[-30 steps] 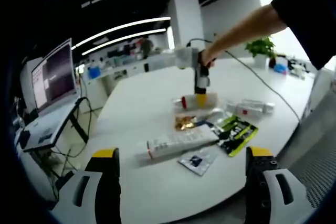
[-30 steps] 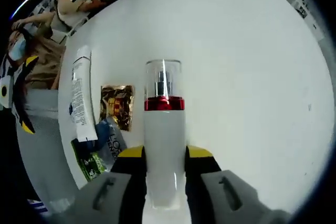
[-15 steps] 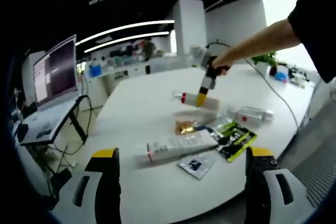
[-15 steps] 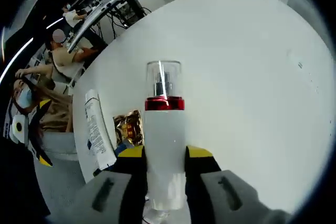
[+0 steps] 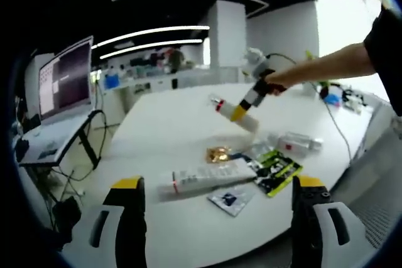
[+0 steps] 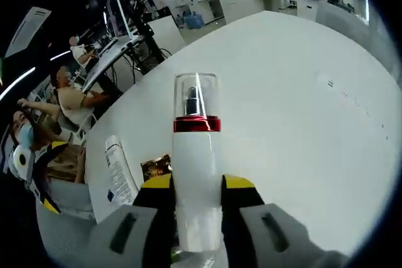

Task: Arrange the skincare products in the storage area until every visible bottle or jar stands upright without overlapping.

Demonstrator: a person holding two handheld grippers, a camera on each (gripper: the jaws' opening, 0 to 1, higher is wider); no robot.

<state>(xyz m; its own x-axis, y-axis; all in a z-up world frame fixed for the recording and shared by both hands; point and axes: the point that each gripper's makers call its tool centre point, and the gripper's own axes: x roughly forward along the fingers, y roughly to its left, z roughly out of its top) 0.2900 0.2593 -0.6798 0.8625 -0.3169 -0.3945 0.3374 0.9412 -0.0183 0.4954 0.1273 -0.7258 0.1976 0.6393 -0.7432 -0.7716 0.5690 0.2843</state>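
Above the white table (image 5: 163,136), the right gripper (image 6: 196,187) clenched the pump bottle (image 6: 196,174) at mid-body, lifted and tilted. Rigid, smooth plastic (likely slippery); its clear cap (image 6: 195,95) looked fragile. Left gripper (image 5: 213,186) hung released, empty.

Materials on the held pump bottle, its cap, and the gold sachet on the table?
Pump bottle: looks like matte white plastic or frosted glass; opaque, soft sheen, can't tell which. Cap: clear hard plastic, the pump shows through it. Gold sachet: likely metallised foil, with crinkled glints.
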